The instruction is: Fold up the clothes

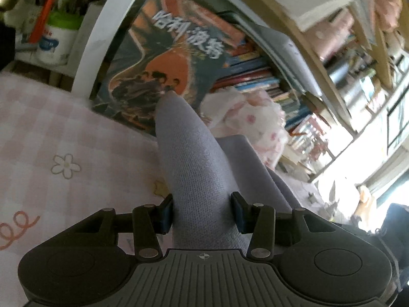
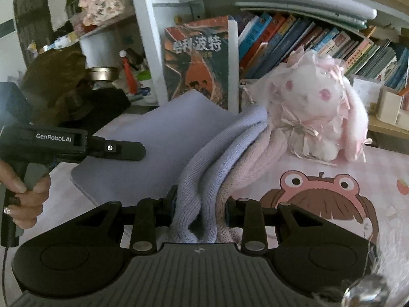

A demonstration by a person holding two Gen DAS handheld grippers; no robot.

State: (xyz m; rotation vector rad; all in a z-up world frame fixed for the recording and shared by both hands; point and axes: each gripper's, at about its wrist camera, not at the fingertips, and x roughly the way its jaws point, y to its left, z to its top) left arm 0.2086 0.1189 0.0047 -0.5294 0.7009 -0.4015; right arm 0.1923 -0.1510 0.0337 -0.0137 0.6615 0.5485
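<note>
A lilac knitted garment (image 1: 189, 158) runs away from my left gripper (image 1: 203, 213), which is shut on a thick fold of it. The cloth rises as a tapering ridge toward the big book. In the right wrist view my right gripper (image 2: 202, 211) is shut on a bunched edge of the same garment (image 2: 204, 179), with lilac and pale pink folds between its pads. The rest of the garment (image 2: 153, 138) lies flat on the table behind. The left gripper (image 2: 135, 151) shows at the left of that view over the flat cloth, held by a hand (image 2: 25, 199).
A pink checked tablecloth (image 1: 64, 133) with cartoon prints covers the table. A white and pink plush rabbit (image 2: 314, 107) sits just behind the garment. A large upright book (image 2: 199, 61) and shelves of books (image 2: 319, 41) stand at the back. A white tub (image 1: 56, 43) is at far left.
</note>
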